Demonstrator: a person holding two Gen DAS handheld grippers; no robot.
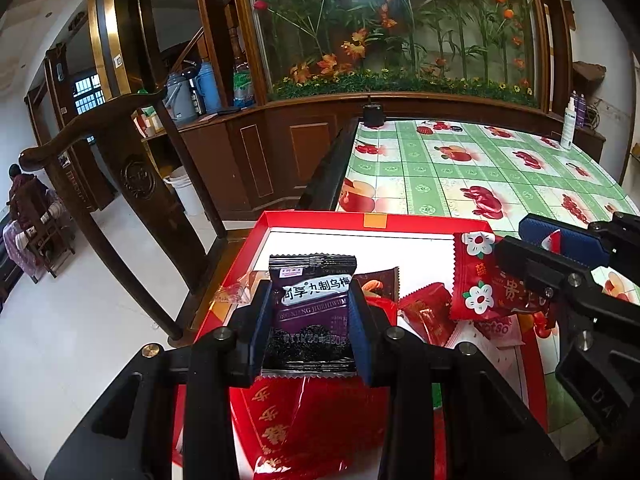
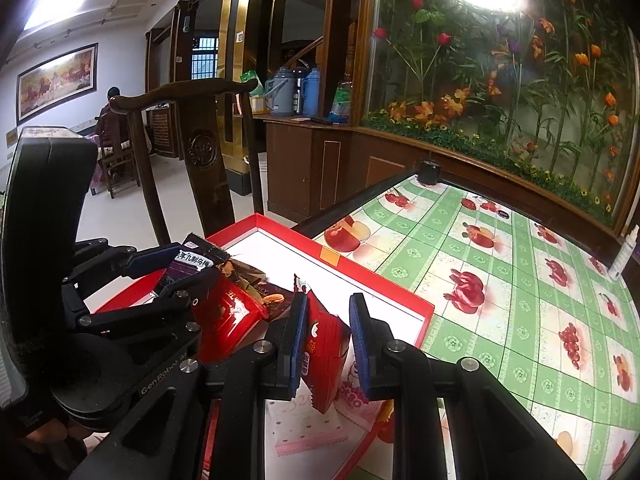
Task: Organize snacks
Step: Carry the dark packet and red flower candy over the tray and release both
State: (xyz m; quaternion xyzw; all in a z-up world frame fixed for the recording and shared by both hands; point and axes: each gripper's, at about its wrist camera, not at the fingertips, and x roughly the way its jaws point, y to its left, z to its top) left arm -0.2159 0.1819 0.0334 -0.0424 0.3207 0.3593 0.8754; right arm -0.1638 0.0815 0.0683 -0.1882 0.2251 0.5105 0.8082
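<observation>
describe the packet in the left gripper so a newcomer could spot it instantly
Find the red-rimmed box at the near end of the green fruit-print table. Above its near-left part, the left gripper has its jaws clamped on the dark plum packet. It is the only black-and-purple one with white Chinese lettering; its neighbours are red or brown.

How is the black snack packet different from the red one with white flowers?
The black packet is dark with purple and white writing; the red packet is bright red with white flowers. The left gripper clamps the black packet by both side edges, facing the left camera flat; the red packet sits between the fingers of the right gripper, edge-on to the right camera. Both have zigzag edges and hang above the red box.
</observation>
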